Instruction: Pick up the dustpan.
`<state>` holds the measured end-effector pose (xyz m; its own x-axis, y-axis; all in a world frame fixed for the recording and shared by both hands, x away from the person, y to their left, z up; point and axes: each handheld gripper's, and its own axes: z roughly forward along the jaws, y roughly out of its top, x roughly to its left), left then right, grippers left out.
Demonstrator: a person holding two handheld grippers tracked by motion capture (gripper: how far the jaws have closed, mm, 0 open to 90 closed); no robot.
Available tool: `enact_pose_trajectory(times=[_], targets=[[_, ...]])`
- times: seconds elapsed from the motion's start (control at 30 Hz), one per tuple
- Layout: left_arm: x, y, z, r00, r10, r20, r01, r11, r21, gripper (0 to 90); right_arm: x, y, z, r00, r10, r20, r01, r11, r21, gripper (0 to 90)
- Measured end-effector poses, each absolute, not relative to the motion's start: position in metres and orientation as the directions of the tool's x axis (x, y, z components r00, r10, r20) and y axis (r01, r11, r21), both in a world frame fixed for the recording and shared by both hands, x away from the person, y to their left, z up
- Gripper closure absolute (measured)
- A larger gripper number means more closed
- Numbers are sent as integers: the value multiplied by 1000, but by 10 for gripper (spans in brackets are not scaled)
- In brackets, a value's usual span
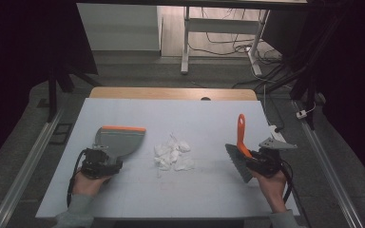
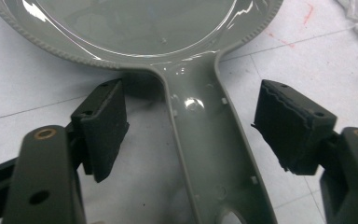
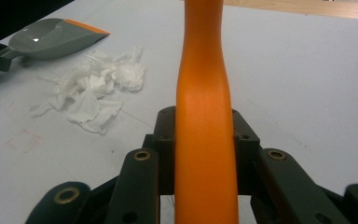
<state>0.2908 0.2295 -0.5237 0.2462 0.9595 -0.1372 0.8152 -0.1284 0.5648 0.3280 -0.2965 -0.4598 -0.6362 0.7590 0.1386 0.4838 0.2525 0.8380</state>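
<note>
1. At a light blue table (image 1: 123, 199), a person works a hand-held gripper in each hand, forearms reaching in from the near edge.
2. The left gripper (image 1: 105, 159) sits at the near end of a grey dustpan (image 1: 119, 141) with an orange lip, which lies flat on the left half of the table, its lip pointing to the far side.
3. In the left gripper view, the dustpan's handle (image 2: 205, 140) runs between the two black pads (image 2: 103, 126), with a clear gap on each side: the jaws are released around it, not yet pressing.
4. The right gripper (image 1: 255, 159) is clenched on the orange handle of a hand brush (image 1: 240, 135), which stands upright on the right half of the table, its grey bristle head just beside the gripper on the left.
5. The right gripper view shows that handle (image 3: 205, 140) wedged tight between the jaws.
6. A heap of crumpled white paper scraps (image 1: 173, 154) lies at the table's middle, between dustpan and brush, apart from both.
</note>
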Motion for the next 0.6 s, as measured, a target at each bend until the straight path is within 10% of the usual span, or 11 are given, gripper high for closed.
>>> enact_pose_trajectory(times=[0.6], targets=[[300,229,-533,233,955,-183,817,-90,569,530,328,-294,-461,-635,761,135,487,259,834,704]])
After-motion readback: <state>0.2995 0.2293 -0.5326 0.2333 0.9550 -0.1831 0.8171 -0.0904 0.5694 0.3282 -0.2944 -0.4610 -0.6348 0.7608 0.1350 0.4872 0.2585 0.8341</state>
